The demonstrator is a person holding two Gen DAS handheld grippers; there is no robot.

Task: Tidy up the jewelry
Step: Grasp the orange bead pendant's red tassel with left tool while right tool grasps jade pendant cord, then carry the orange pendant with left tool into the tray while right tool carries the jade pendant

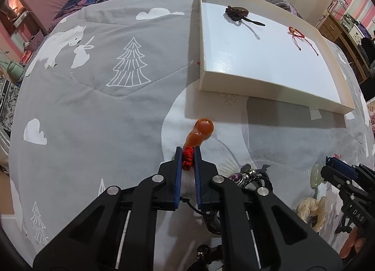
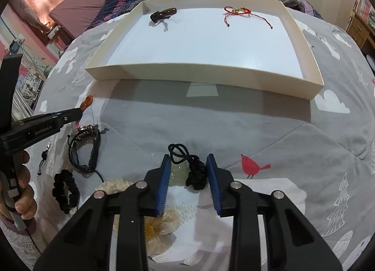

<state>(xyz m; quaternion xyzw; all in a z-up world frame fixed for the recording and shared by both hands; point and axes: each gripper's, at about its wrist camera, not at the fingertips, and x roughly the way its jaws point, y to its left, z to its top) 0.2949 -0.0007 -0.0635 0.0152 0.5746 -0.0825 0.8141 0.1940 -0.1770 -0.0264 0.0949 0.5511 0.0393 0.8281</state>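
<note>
My left gripper point(image 1: 188, 152) is shut on the red knotted cord of an orange gourd pendant point(image 1: 200, 132), held just above the grey bedspread, short of the white tray point(image 1: 218, 83). In the tray lie a dark brown pendant point(image 1: 236, 13) and a red string bracelet point(image 1: 296, 32). My right gripper point(image 2: 187, 163) is open, its fingers on either side of a pale green jade pendant point(image 2: 178, 171) with a black knotted cord point(image 2: 196, 174) lying on the bedspread. The left gripper point(image 2: 77, 112) also shows at the left of the right wrist view.
Black braided bracelets point(image 2: 84, 153), a black beaded bracelet point(image 2: 65, 191) and a cream flower ornament point(image 2: 161, 224) lie on the bedspread near the grippers. The tray point(image 2: 201, 71) sits ahead. A striped quilt and bedroom furniture lie beyond.
</note>
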